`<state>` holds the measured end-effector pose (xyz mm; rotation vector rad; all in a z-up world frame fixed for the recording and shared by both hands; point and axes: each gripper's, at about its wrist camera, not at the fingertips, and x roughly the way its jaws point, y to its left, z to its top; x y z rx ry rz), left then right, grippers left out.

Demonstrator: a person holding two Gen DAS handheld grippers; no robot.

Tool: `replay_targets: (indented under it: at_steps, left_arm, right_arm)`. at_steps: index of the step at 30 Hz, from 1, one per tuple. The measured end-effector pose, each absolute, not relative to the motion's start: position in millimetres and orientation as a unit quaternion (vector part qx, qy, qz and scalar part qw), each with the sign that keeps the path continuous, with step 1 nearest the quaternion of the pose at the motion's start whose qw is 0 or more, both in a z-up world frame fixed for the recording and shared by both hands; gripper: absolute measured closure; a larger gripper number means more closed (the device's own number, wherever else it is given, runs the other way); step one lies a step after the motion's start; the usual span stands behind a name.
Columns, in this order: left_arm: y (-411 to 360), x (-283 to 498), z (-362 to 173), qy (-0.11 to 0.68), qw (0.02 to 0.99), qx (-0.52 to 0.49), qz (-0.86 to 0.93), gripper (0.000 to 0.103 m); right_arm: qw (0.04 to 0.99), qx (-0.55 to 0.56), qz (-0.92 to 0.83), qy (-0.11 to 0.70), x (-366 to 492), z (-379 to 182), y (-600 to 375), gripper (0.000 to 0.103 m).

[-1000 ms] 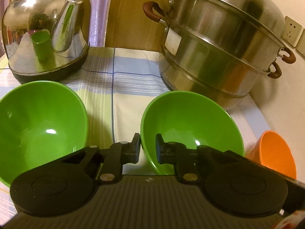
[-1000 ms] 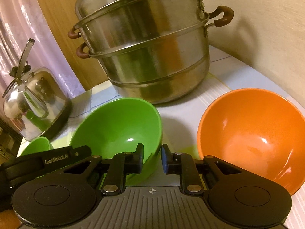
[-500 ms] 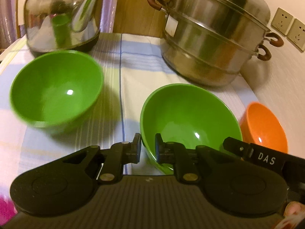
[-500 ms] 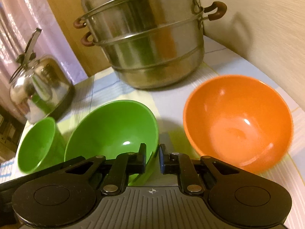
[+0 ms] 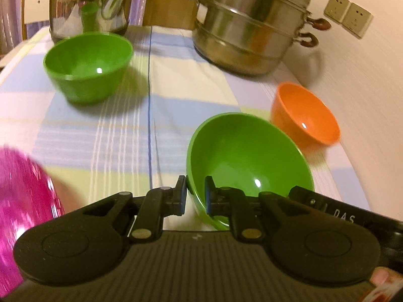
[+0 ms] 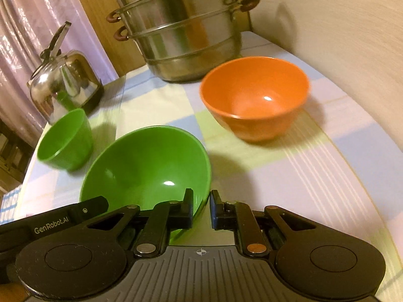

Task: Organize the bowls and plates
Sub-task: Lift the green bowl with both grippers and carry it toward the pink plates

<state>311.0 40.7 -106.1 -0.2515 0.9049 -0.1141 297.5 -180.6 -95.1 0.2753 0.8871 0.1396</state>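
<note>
My left gripper [image 5: 196,196] is shut on the left rim of a green bowl [image 5: 249,161]. My right gripper [image 6: 201,207] is shut on the right rim of the same green bowl [image 6: 148,166]. The bowl is held tilted above the cloth between the two grippers. A second green bowl [image 5: 88,65] stands at the back left; it also shows in the right wrist view [image 6: 65,141]. An orange bowl [image 5: 304,115] stands at the right near the wall; it also shows in the right wrist view [image 6: 254,95].
A steel steamer pot [image 5: 249,22] stands at the back right, a steel kettle [image 5: 88,7] at the back left. A pink translucent object [image 5: 22,201] sits at the near left. A checked cloth [image 5: 113,130] covers the table. The wall [image 5: 365,80] runs along the right.
Both grippers have pulled back toward me and risen with the green bowl held between them. The pots and the other bowls look farther away. The pink object has come into view.
</note>
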Motion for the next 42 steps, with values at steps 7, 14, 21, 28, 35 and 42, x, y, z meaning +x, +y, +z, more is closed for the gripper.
replay_targets:
  at_steps: [7,14,21,28,35,42]
  left_arm:
    - [34.0,287.5,-107.5,0.439,0.887,-0.13,-0.062,0.09]
    - [29.4,282.7,-106.4,0.444,0.885,-0.128,-0.068,0.09]
    - [18.7,266.2,-105.7,0.449,0.882,-0.124,-0.079,0.09]
    - [6.4,250.2,-105.5,0.453,0.879,-0.114,-0.093,0.09]
    - [0.3,240.5,-105.6,0.456,0.877,-0.11,-0.101,0.09]
    - [-1.0,236.9,-105.3,0.458,0.876,-0.11,-0.102,0.089]
  right_arm:
    - [0.894,0.133,0.073,0.422,267.9,-93.8,-198.0,0.09]
    - [0.894,0.129,0.077,0.421,261.8,-92.5,-201.8,0.09]
    - [0.892,0.134,0.06,0.427,245.3,-91.2,-213.4,0.09]
    - [0.891,0.138,0.045,0.431,226.6,-88.0,-225.9,0.09]
    - [0.891,0.138,0.039,0.431,212.5,-86.7,-232.9,0.09]
    - [0.889,0.141,0.042,0.434,208.2,-86.7,-237.2,0.09]
